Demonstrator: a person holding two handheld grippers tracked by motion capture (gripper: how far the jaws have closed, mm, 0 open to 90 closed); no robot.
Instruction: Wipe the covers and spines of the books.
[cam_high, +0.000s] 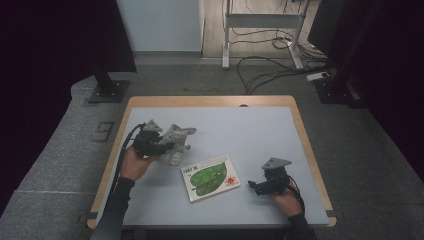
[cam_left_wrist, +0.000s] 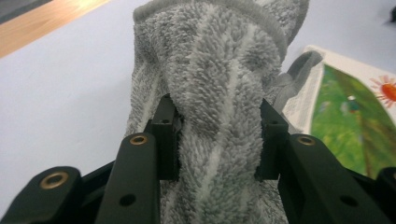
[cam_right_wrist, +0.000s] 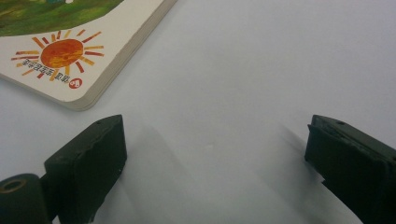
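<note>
Both left gripper (cam_left_wrist: 217, 135) jaws pinch the grey towel (cam_left_wrist: 219, 93) up close; right gripper (cam_right_wrist: 215, 154) gapes, empty, beside the book (cam_right_wrist: 70, 51).

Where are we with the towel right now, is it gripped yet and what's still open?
Done: the left gripper has its fingers clamped on a bunched fold of the grey towel, lifting part of it beside the book.
In hand: the towel hangs bunched from that grip, left of the book.
Left: setting the towel down, probably. The right gripper rests open on the table near the book's corner, holding nothing.
</note>
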